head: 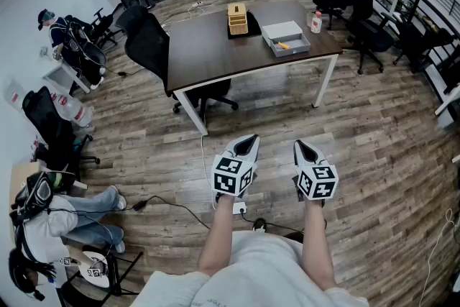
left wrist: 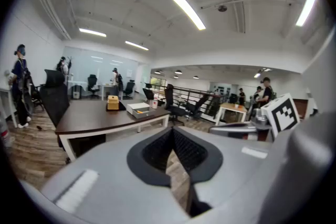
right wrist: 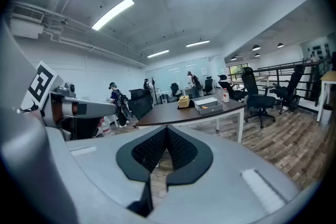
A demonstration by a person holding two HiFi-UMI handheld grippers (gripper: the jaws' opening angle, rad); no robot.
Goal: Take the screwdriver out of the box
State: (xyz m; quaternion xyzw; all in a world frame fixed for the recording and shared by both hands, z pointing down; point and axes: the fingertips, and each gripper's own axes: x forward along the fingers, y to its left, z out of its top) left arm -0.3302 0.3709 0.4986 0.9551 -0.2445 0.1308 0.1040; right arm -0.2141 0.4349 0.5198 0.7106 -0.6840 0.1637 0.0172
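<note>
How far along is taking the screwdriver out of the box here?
Nothing done yet. The screwdriver lies in the box on the table. Left tongs and right tongs are shut, empty, over the floor short of it. Remaining: approach, grasp, lift out.

Dark table (head: 208, 47), grey box (head: 286, 37), wicker basket (head: 237, 19), bottle (head: 315, 22) on top

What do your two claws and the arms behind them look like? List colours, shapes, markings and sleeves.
Both are alike. The left claw and right claw have pale grey, pointed shells lined with black ribbed pads. Each carries a white cube printed with black square markers. The person wears a light short-sleeved T-shirt, so no sleeve covers the forearms.
</note>
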